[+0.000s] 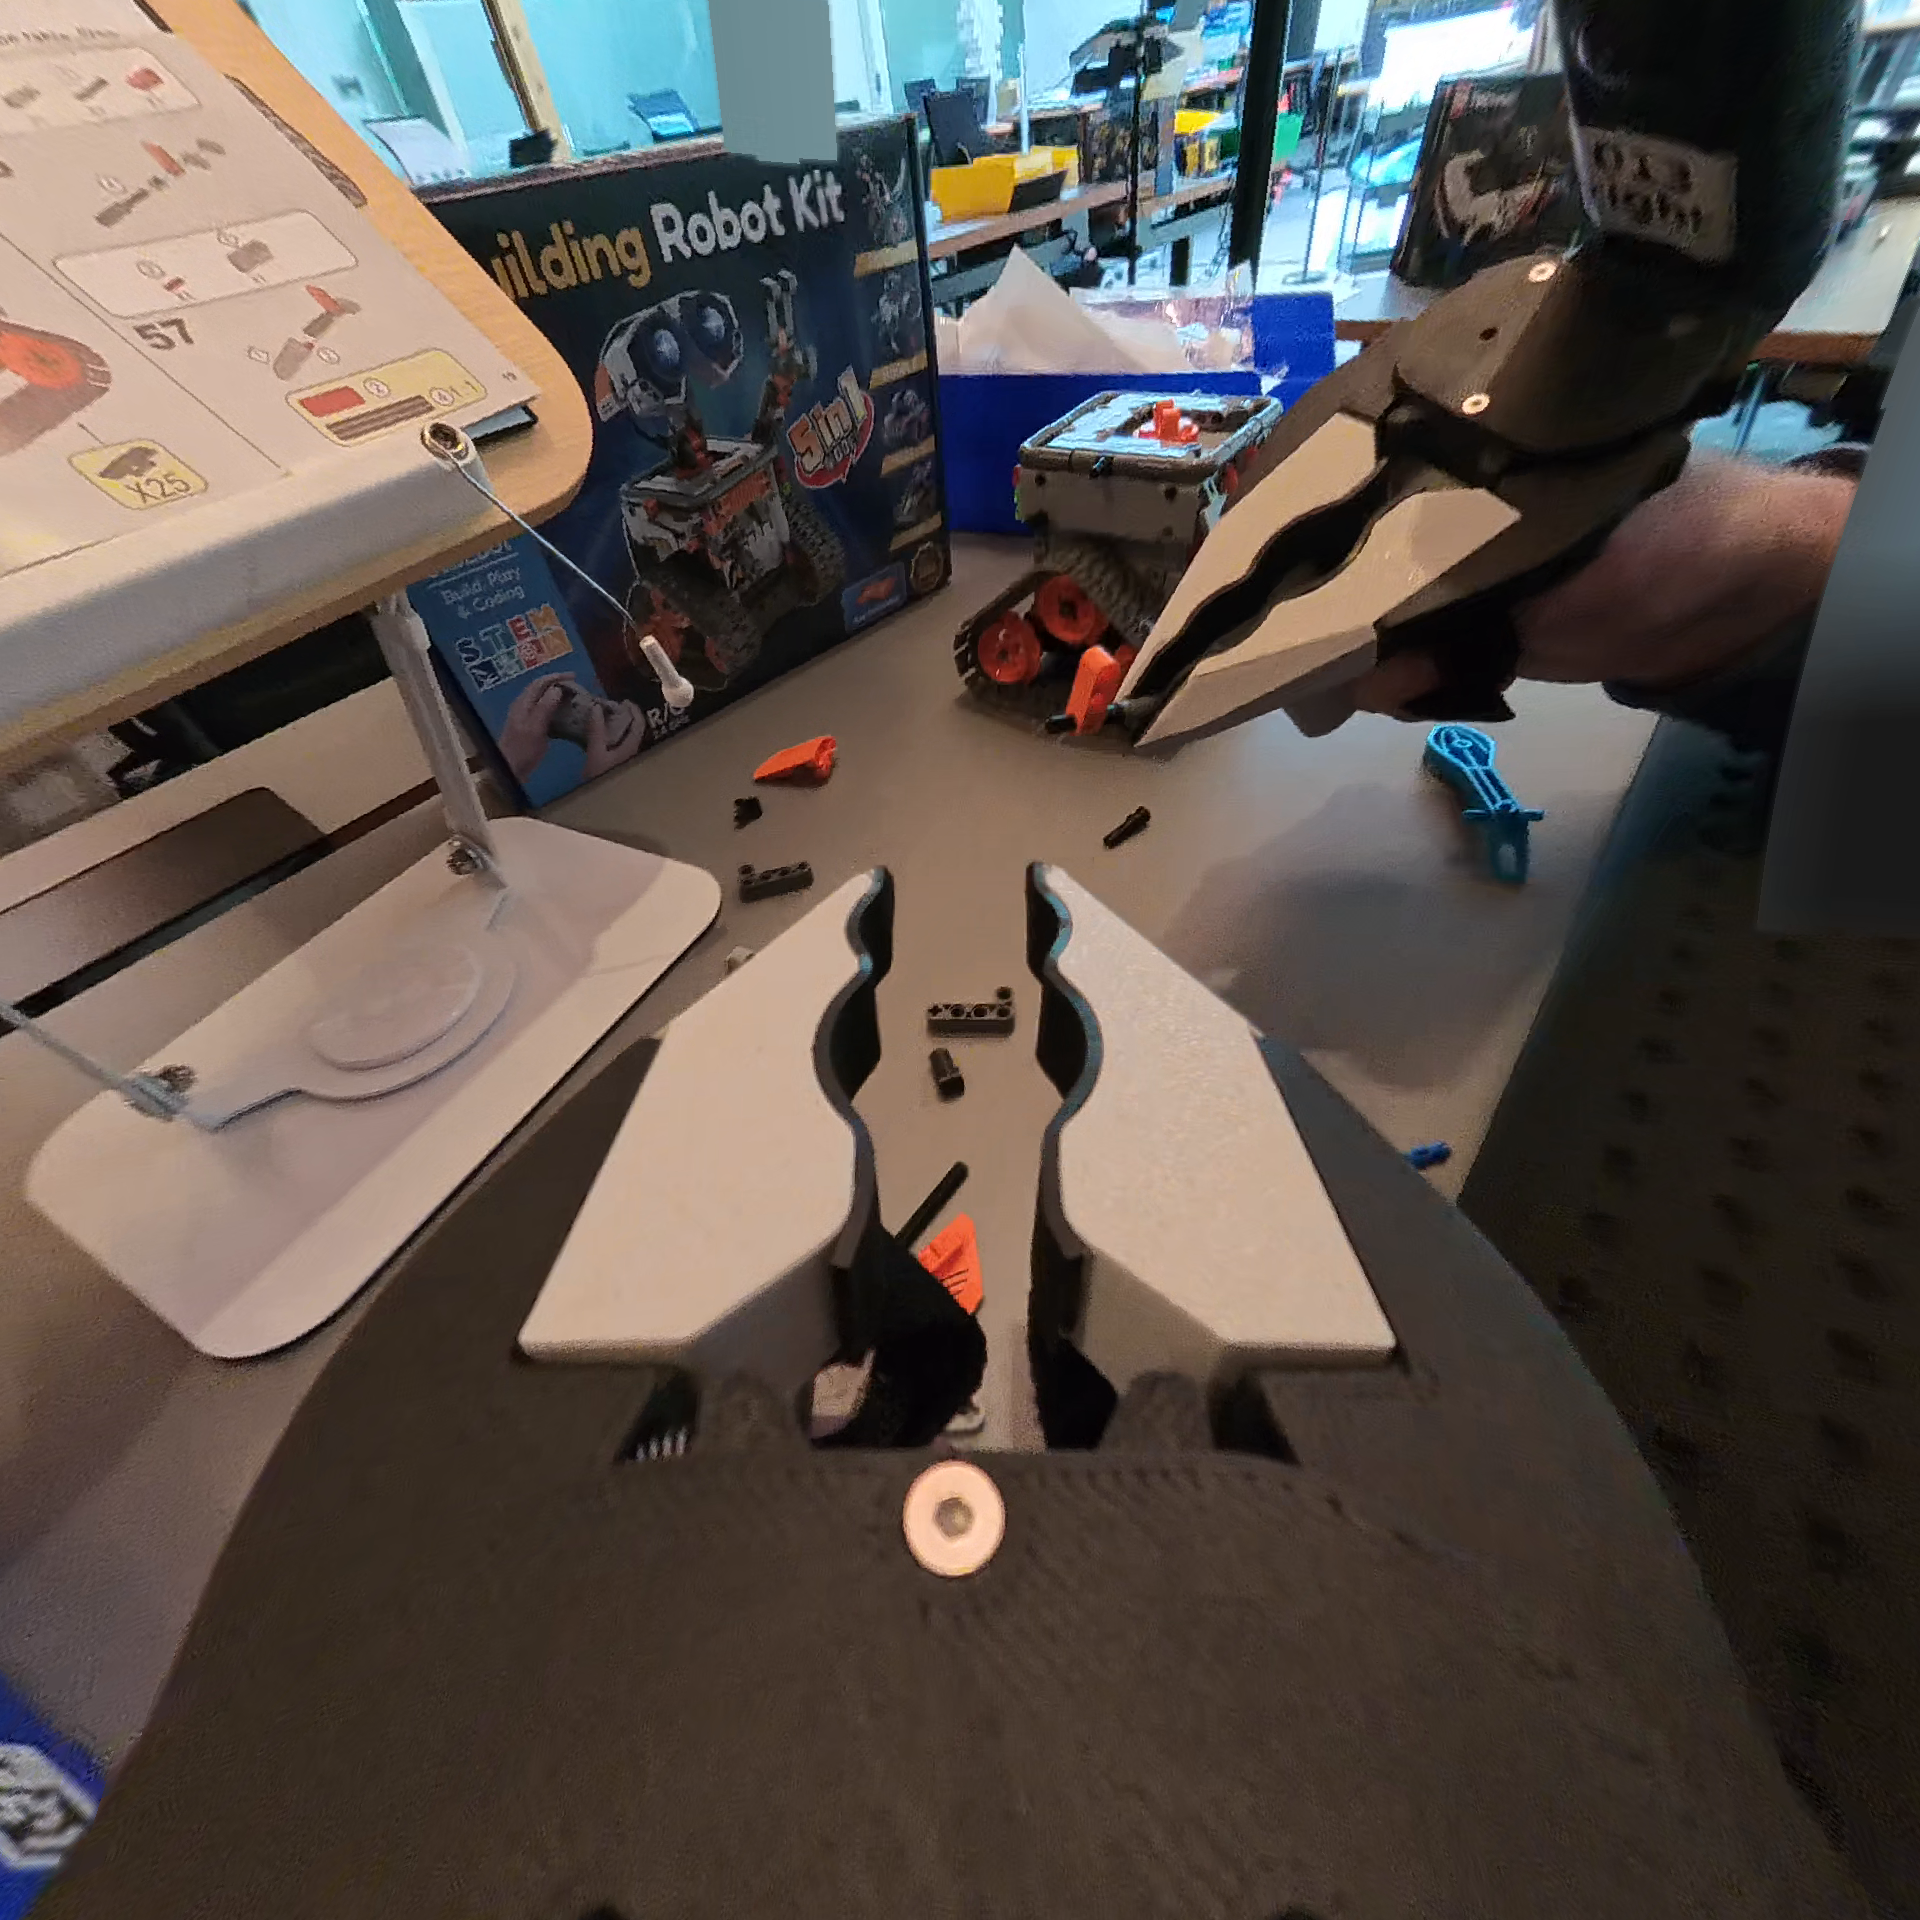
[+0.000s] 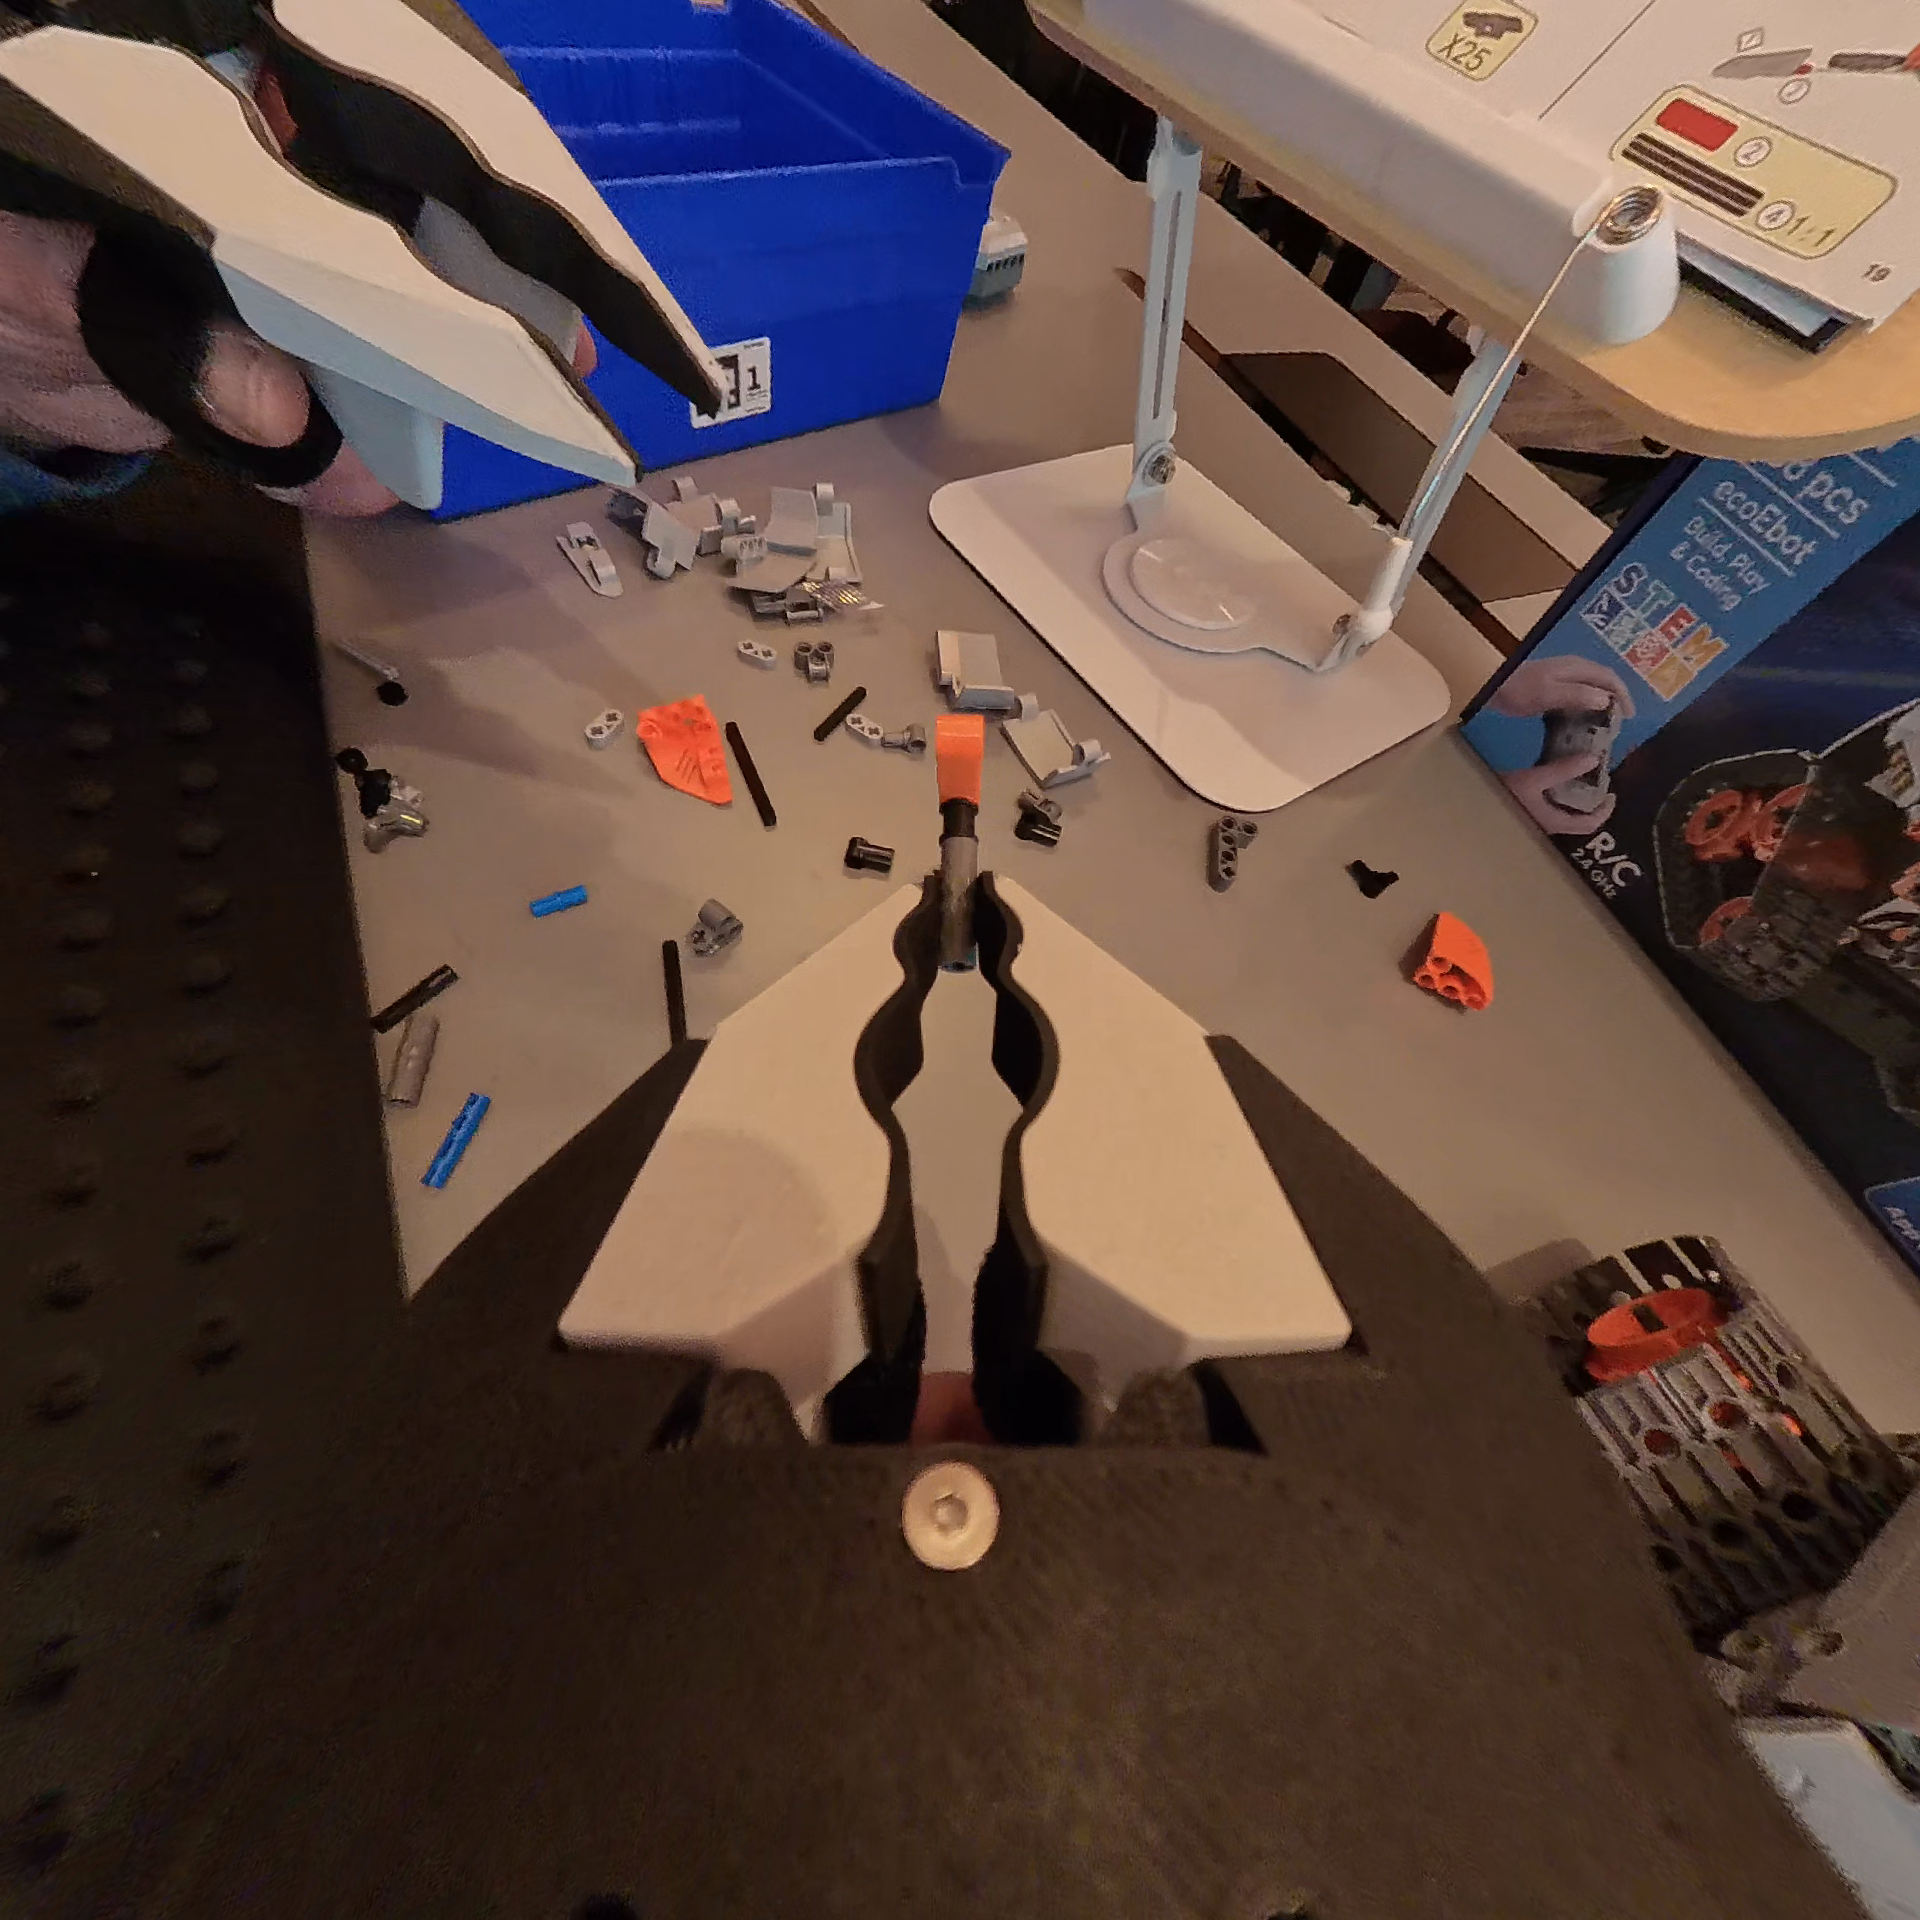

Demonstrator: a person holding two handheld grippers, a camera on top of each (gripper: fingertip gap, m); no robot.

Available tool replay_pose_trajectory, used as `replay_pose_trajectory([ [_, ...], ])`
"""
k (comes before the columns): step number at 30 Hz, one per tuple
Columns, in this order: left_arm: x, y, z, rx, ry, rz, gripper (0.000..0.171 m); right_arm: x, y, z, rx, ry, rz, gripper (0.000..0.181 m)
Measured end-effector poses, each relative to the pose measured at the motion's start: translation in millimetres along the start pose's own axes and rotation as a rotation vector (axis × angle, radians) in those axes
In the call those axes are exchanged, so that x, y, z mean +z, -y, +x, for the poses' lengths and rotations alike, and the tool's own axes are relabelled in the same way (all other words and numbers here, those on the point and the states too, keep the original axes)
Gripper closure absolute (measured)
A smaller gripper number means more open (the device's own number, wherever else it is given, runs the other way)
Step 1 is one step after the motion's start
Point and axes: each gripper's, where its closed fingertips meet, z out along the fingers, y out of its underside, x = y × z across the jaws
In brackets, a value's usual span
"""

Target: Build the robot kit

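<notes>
At frame center, right claw (image 2: 961, 894) clamped on grey pin with orange piece (image 2: 958, 764); left claw (image 1: 961, 883) apart above counter (image 1: 1299, 831).

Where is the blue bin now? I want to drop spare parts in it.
In the right wrist view the blue bin sits top left on the grey table, behind the loose grey pieces, left of the white stand base.

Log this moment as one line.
left gripper: open, empty, over black pieces | right gripper: shut on orange-tipped grey pin | tracked model: on table beside right gripper
</notes>
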Motion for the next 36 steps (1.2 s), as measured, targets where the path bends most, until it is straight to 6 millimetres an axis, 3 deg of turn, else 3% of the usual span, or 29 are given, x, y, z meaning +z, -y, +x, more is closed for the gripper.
replay_pose_trajectory([
  [5, 10.4, -3.2, 12.9, -0.009, -0.031, -0.011, 0.148, 3.5, 11.6, -8.2, 0.027, 0.001, 0.049, 0.178],
  [10, 26.8, 6.1, 20.3, -0.057, -0.042, 0.044, 0.146, 10.2, 15.4, -14.8, 0.026, -0.023, 0.061, 0.178],
  [17, 38.4, 29.2, 25.2, 0.166, 0.095, 0.088, 0.146, 19.0, 10.7, -13.6, -0.026, -0.111, 0.02, 0.178],
  [23, 50.6, 22.7, 28.1, 0.298, 0.175, -0.008, 0.148, 19.6, 10.6, -10.5, -0.101, -0.204, -0.002, 0.178],
  [27, 58.1, 11.4, 25.6, 0.272, 0.173, -0.069, 0.159, 18.6, 14.6, -13.0, -0.167, -0.251, 0.0, 0.178],
  [36, 48.7, 20.0, 22.5, 0.301, 0.148, -0.015, 0.165, 12.5, 30.2, -23.3, -0.261, -0.284, 0.067, 0.174],
])
